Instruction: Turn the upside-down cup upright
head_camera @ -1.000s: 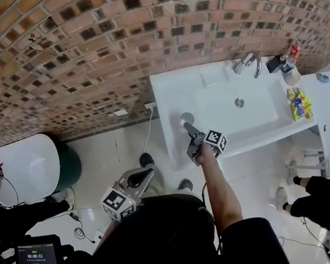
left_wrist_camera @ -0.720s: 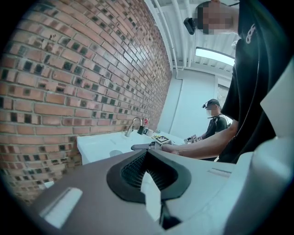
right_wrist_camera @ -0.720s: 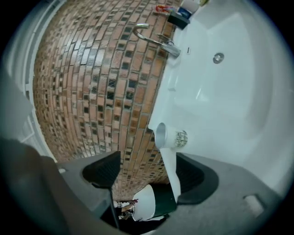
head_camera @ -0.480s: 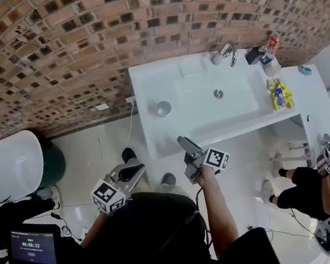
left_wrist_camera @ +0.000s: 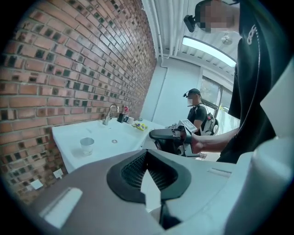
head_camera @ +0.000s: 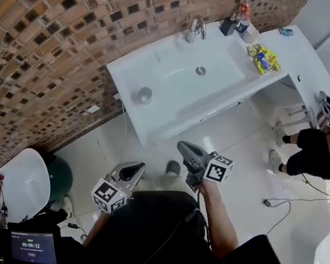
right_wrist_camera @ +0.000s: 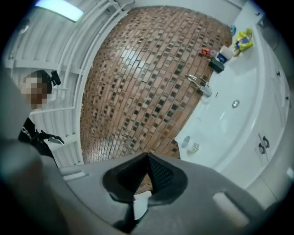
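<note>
A small clear cup [head_camera: 145, 94] stands upright, mouth up, alone on the left end of the white sink counter [head_camera: 125, 70]; the left gripper view shows the cup [left_wrist_camera: 86, 146] too. My right gripper [head_camera: 182, 146] hangs in the air well short of the counter, over the floor. Its jaws have just closed and are shut with nothing between them [right_wrist_camera: 147, 167]. My left gripper [head_camera: 140, 166] is lower and closer to my body, shut and empty [left_wrist_camera: 148, 158]. From the left gripper view I see the right gripper [left_wrist_camera: 167, 137] in its hand.
The basin has a drain [head_camera: 200, 70] and a tap [head_camera: 197, 27] at the brick wall. Bottles [head_camera: 240, 16] and a yellow packet [head_camera: 263, 58] lie at the counter's right. Another person with grippers [head_camera: 327, 113] stands right. A white bowl-shaped fixture [head_camera: 25, 184] and a tablet [head_camera: 34, 247] are lower left.
My right gripper let go of the cup, drew back from the counter toward my body and shut. The cup stays standing on the counter. The left gripper shifted a little.
</note>
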The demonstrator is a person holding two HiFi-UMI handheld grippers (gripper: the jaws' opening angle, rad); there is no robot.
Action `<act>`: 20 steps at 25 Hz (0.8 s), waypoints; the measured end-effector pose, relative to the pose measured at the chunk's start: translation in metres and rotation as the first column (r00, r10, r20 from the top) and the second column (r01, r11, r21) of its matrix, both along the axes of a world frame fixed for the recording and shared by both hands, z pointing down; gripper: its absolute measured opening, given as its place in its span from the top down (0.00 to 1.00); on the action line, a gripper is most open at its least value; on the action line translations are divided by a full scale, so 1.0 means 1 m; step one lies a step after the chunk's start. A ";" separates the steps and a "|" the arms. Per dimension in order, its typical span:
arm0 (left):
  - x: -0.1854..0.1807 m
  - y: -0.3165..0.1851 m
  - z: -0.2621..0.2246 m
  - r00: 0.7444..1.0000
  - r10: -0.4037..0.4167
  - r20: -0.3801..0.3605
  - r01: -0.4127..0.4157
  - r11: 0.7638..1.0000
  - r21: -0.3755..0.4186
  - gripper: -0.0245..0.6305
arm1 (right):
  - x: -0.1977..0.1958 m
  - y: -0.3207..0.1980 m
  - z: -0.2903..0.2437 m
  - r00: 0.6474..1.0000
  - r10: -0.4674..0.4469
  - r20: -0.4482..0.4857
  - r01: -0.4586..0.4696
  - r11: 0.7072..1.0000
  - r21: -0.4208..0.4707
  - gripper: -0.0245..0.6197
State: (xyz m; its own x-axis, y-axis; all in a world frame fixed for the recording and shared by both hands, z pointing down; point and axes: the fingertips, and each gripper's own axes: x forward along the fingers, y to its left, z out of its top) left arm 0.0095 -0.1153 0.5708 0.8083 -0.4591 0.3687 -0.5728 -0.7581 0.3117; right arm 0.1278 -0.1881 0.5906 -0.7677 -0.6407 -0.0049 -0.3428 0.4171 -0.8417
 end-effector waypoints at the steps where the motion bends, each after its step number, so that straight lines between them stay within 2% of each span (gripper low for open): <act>1: 0.002 0.002 -0.003 1.000 0.022 0.003 -0.022 1.000 0.007 0.94 | -0.004 0.006 -0.005 1.000 0.003 -0.004 -0.003 1.000 0.024 0.97; 5: 0.001 0.020 -0.018 0.995 0.095 -0.003 -0.095 0.995 0.036 0.94 | -0.029 0.039 -0.031 0.998 -0.034 -0.053 0.041 0.989 0.142 0.97; 9: -0.026 0.051 -0.022 0.993 0.114 -0.012 -0.113 0.993 0.036 0.94 | -0.068 0.068 -0.049 0.991 -0.054 -0.126 0.081 0.973 0.218 0.97; 14: -0.078 0.086 -0.016 0.998 0.055 -0.045 -0.054 0.998 0.020 0.94 | -0.137 0.107 -0.065 0.968 -0.076 -0.240 0.139 0.955 0.261 0.97; 18: -0.095 0.124 -0.009 0.993 0.068 -0.097 -0.068 0.998 0.007 0.94 | -0.179 0.156 -0.068 0.923 -0.066 -0.378 0.182 0.942 0.281 0.97; 20: -0.102 0.141 -0.004 0.991 0.077 -0.112 -0.077 0.997 0.000 0.94 | -0.194 0.180 -0.058 0.905 -0.069 -0.420 0.188 0.950 0.249 0.97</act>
